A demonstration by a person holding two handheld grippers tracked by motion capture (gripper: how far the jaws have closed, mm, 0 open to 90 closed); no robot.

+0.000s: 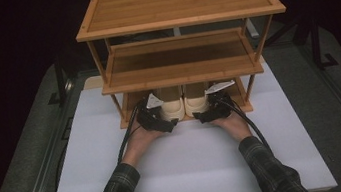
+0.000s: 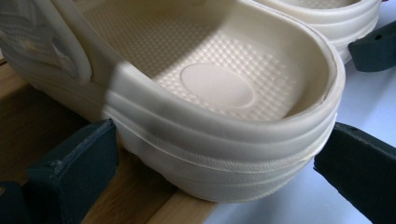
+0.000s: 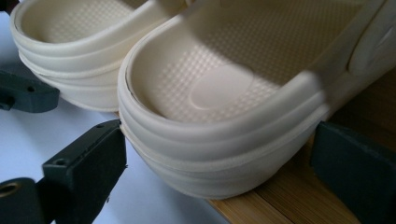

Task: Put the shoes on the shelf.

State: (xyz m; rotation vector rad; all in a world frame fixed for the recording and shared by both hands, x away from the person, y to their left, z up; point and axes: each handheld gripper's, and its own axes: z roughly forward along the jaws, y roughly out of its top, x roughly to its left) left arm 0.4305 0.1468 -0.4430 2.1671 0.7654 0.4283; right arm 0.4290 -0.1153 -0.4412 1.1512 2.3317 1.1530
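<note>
The left gripper (image 1: 164, 122) has its fingers (image 2: 74, 163) spread to either side of the heel of the left clog (image 2: 219, 140), one finger touching the sidewall, the other just clear of it. The right gripper (image 1: 207, 115) stands the same way around the heel of the right clog (image 3: 219, 154), fingers (image 3: 88, 163) apart and at most brushing it.

Both cream clogs sit side by side on the bottom shelf (image 1: 132, 104) of the bamboo rack (image 1: 176, 4), heels overhanging its front edge above the white table (image 1: 188, 164).

The likely risk: the heel walls are soft and rounded, so a squeeze could buckle them and let a clog slip free or tilt off the edge. The 2 clogs nearly touch, so the inner fingers could nudge the neighbour.

Each clog's long axis runs front to back, toe pointing into the rack, heel toward the person.
</note>
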